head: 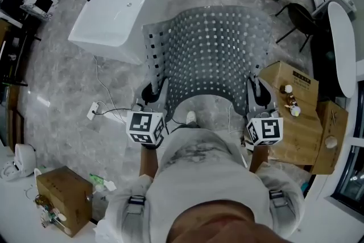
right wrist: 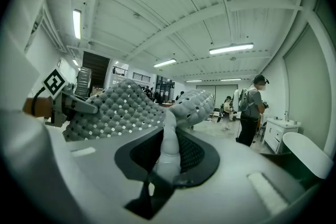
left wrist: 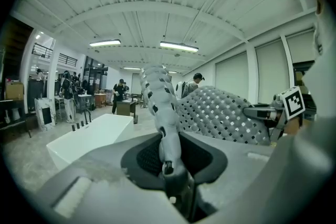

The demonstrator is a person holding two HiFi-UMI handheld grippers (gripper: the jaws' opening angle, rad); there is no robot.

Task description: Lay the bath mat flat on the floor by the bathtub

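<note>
A grey bath mat (head: 211,53) with rows of small holes hangs spread in the air between my two grippers, bulging away from me. My left gripper (head: 156,93) is shut on the mat's near left corner, and my right gripper (head: 255,90) is shut on its near right corner. In the left gripper view the mat's edge (left wrist: 163,113) stands pinched between the jaws. The right gripper view shows the mat's other edge (right wrist: 170,139) clamped the same way. A white bathtub (head: 128,0) stands on the marble floor to the upper left, just beyond the mat's left edge.
Cardboard boxes (head: 298,116) with small bottles stand close on the right. Another box (head: 62,197) sits at the lower left. A white plug and cable (head: 96,110) lie on the floor left of my feet. A black chair (head: 300,17) stands at the upper right. People (right wrist: 252,107) stand farther off.
</note>
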